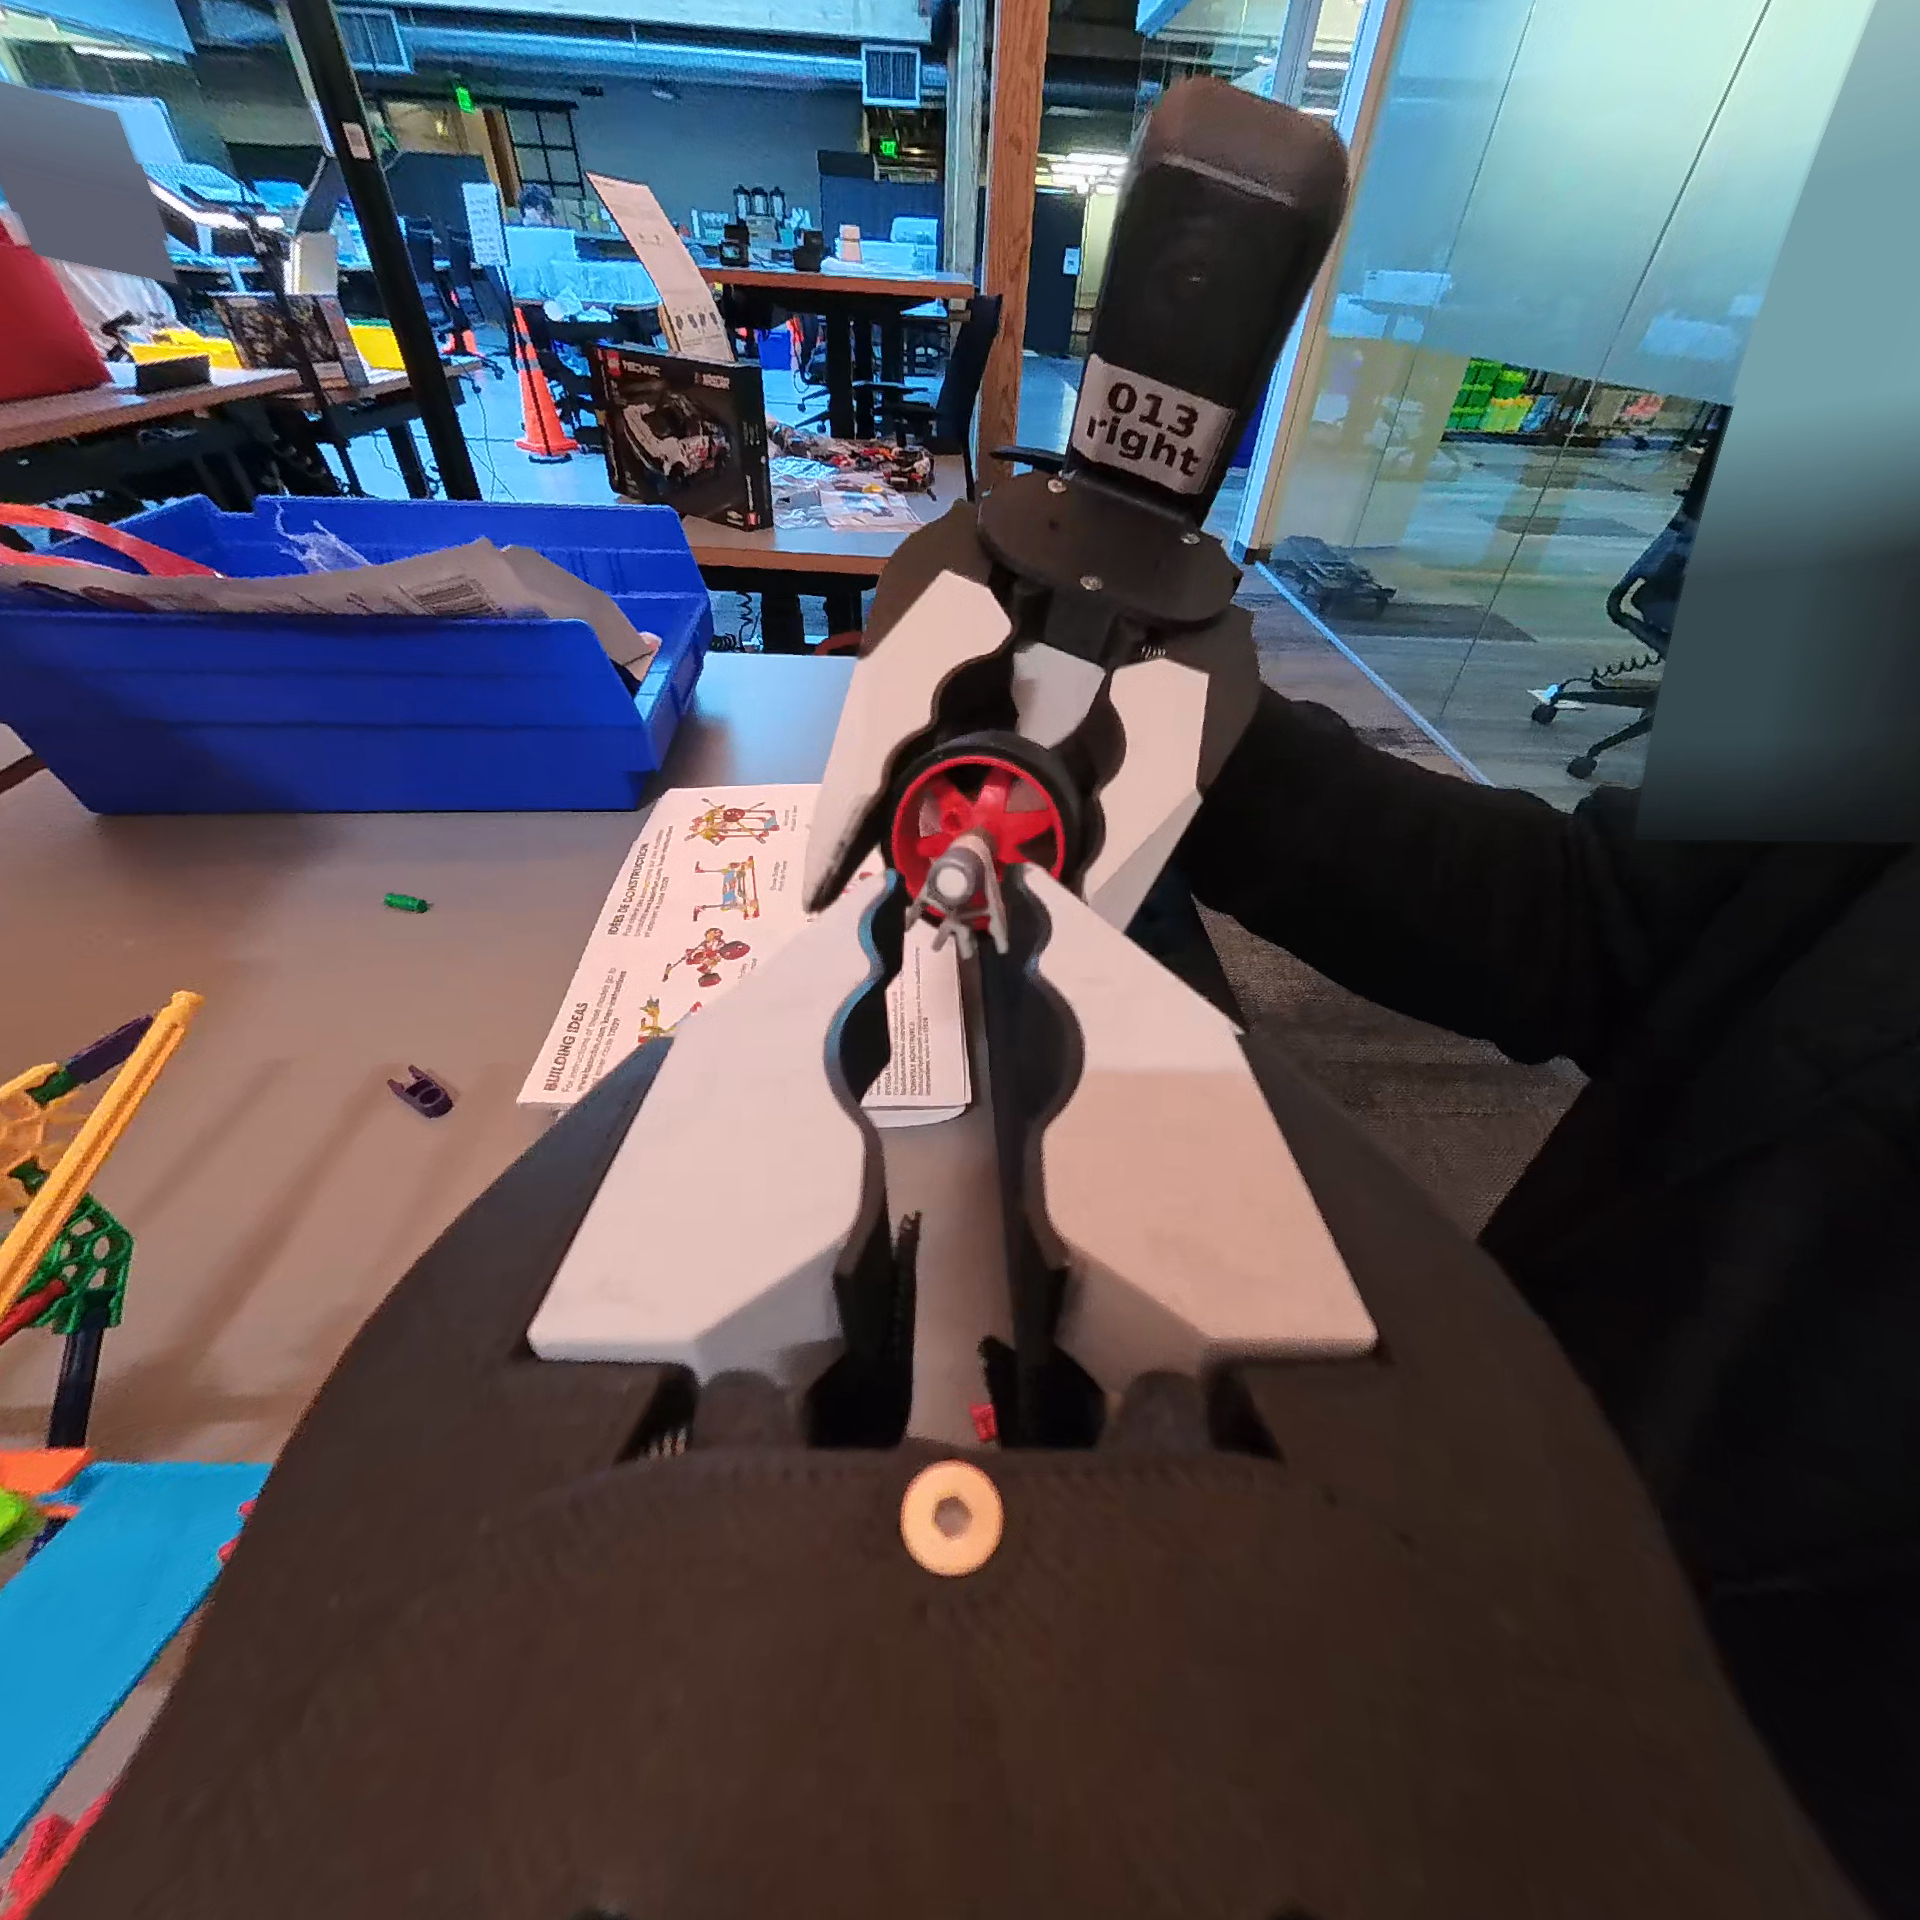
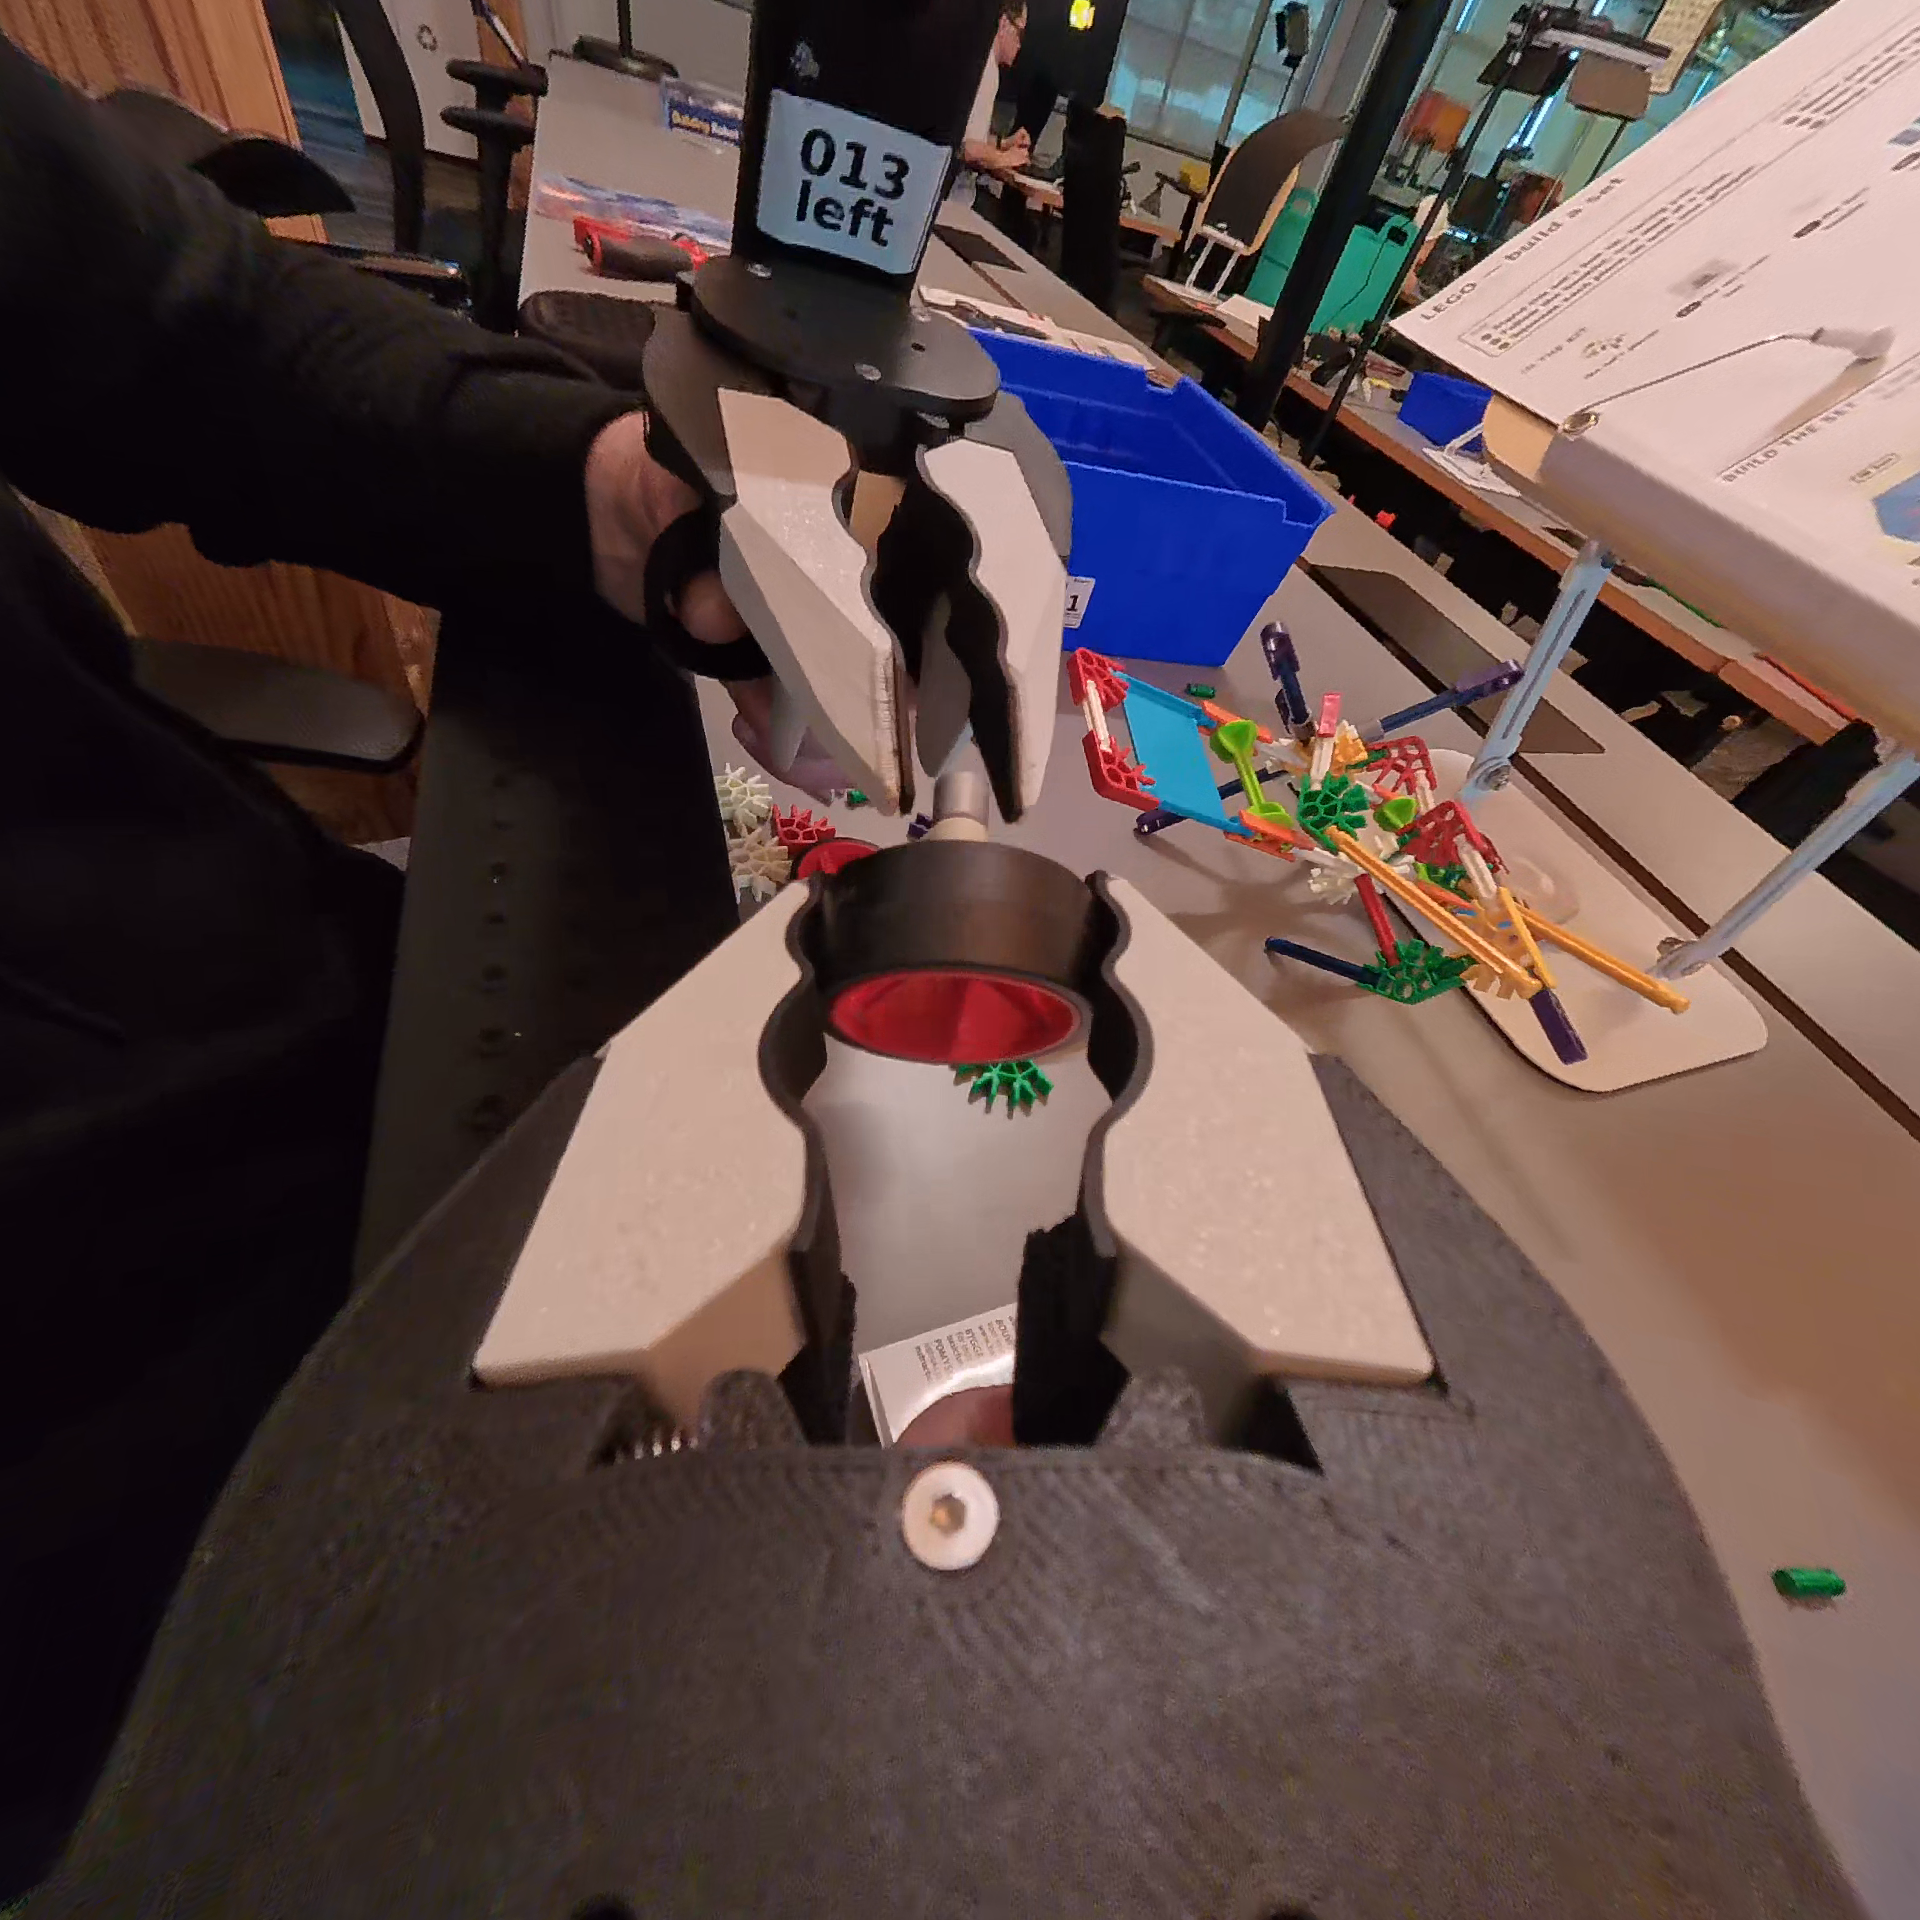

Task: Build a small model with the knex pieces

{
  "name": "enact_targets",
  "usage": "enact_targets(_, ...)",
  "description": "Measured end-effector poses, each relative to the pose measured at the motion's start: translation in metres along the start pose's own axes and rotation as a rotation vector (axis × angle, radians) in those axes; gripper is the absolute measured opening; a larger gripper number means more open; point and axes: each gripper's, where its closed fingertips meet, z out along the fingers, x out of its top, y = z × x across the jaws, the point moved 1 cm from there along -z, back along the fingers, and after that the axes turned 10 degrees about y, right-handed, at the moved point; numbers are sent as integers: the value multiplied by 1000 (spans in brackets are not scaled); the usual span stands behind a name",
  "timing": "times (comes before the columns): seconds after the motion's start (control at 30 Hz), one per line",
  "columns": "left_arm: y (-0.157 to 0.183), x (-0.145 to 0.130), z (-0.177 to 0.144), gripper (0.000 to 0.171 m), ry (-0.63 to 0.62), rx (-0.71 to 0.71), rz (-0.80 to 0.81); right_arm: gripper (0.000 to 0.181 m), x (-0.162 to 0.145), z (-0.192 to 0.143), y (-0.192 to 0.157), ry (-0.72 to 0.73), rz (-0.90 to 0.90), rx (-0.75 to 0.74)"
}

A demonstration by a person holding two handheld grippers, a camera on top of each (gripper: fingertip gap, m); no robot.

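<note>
Right tool (image 2: 951,935): its white fingers (image 2: 665,1122) are clamped on a wheel, one on each side of the black tyre, above the desk.
Wheel (image 2: 951,971): black tyre round a red spoked hub; a grey axle stub (image 2: 958,805) sticks out of its far face in the right wrist view.
Left tool (image 1: 961,914): fingers closed together on a thin black rod (image 1: 1003,1122) that runs back between them; a grey connector (image 1: 954,883) at the rod's far end meets the hub of the wheel (image 1: 977,821).
Meeting: the two tools face each other tip to tip; in the left wrist view the right tool (image 1: 982,790) comes down from the far side.
Hand (image 2: 665,540): in a black sleeve, it grips the handle of the left tool (image 2: 951,779).
Desk (image 1: 260,987): grey; carries a printed leaflet (image 1: 675,935) under the tools, a blue bin (image 1: 343,665) far left with papers inside, a small green piece (image 1: 405,902) and a purple piece (image 1: 424,1091) lying loose.
Model (image 2: 1340,831): a many-coloured rod-and-connector build, on the desk right of the tools in the right wrist view.
Loose connectors (image 2: 774,831): white and red, near the left tool's tips.
</note>
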Motion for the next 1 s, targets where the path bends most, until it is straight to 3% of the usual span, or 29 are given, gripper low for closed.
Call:
enact_targets(0.27,8,-11,-3,6,-34,-30,52,46,-5,3,-11,-42,-54,42)
enact_targets(0.73,22,-82,-19,6,-324,-9,319,46,-67,13,-46,-306,-141,131)
enact_targets(1.0,25,-92,-17,5,-359,20,455,46,-78,13,-49,-328,-168,146)
